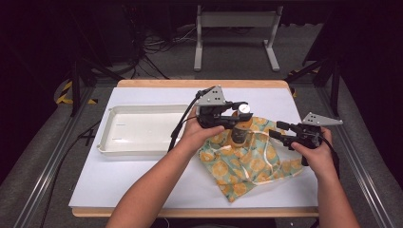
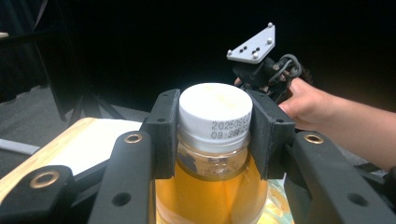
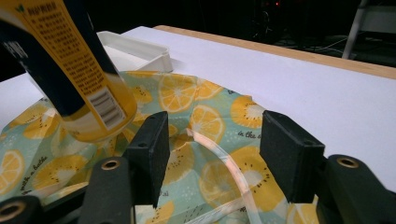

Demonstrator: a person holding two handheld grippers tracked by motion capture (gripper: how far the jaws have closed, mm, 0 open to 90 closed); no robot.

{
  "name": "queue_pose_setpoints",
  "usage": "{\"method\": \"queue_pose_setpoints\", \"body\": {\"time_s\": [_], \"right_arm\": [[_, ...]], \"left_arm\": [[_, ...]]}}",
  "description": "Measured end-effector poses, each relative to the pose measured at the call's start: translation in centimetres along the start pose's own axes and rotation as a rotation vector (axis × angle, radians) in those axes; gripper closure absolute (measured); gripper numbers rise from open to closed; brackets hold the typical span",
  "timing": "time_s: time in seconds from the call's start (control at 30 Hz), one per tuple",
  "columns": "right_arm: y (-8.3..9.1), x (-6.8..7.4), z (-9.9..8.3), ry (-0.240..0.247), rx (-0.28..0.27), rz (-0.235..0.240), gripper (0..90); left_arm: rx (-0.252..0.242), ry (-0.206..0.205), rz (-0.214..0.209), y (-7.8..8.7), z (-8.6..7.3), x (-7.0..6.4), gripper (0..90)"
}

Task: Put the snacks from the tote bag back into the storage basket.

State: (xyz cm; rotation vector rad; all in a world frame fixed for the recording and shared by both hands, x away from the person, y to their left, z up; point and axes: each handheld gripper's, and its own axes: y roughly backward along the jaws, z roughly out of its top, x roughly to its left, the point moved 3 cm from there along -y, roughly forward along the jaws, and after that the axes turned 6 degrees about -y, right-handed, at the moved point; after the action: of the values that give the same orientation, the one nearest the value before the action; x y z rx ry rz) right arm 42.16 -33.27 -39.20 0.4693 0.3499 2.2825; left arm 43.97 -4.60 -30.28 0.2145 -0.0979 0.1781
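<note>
A bottle of orange drink point(image 1: 239, 134) with a white cap point(image 2: 215, 111) and a yellow and dark label point(image 3: 70, 70) hangs tilted, its base just over a lemon-print drawstring bag point(image 1: 247, 164). My left gripper point(image 1: 239, 116) is shut on the bottle at its cap and neck, one jaw on each side point(image 2: 215, 135). My right gripper point(image 1: 278, 131) stands open at the bag's right edge. In the right gripper view its jaws point(image 3: 212, 149) straddle the cloth point(image 3: 196, 116) and a pale drawstring point(image 3: 231, 168) without gripping either.
A shallow white tray point(image 1: 110, 137) lies on the white mat at the left, with its corner point(image 3: 156, 53) just beyond the bag. The wooden table edge point(image 1: 199, 83) runs along the back. A metal stand point(image 1: 235, 21) and cables are on the floor behind.
</note>
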Motion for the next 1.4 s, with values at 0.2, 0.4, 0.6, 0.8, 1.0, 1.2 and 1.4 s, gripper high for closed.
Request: {"method": "queue_pose_setpoints", "body": {"time_s": [0.2,0.4,0.6,0.8,1.0,1.2,1.4], "right_arm": [[-0.1,0.2,0.0,0.009,0.008,0.007,43.4],[-0.1,0.3,0.0,0.007,0.008,0.008,43.0],[-0.3,0.3,0.0,0.018,0.015,0.010,43.0],[-0.4,0.4,0.0,0.015,0.020,0.015,43.0],[-0.5,0.3,-0.1,0.022,0.021,0.011,42.9],[-0.5,0.4,-0.1,0.033,0.014,0.011,42.1],[-0.7,0.4,-0.2,0.038,0.021,0.010,41.5]], "left_arm": [[-0.002,0.001,-0.017,1.0,0.5,0.3,58.2],[-0.002,-0.004,-0.004,2.5,0.6,0.9,58.2],[-0.010,0.005,0.011,3.9,0.7,1.5,58.2],[-0.019,0.012,0.038,5.7,0.8,2.1,58.2],[-0.021,0.014,0.065,7.2,0.6,2.6,58.2],[-0.022,0.016,0.086,8.6,0.4,3.0,58.2],[-0.016,0.020,0.121,10.3,0.1,3.8,58.2]]}}
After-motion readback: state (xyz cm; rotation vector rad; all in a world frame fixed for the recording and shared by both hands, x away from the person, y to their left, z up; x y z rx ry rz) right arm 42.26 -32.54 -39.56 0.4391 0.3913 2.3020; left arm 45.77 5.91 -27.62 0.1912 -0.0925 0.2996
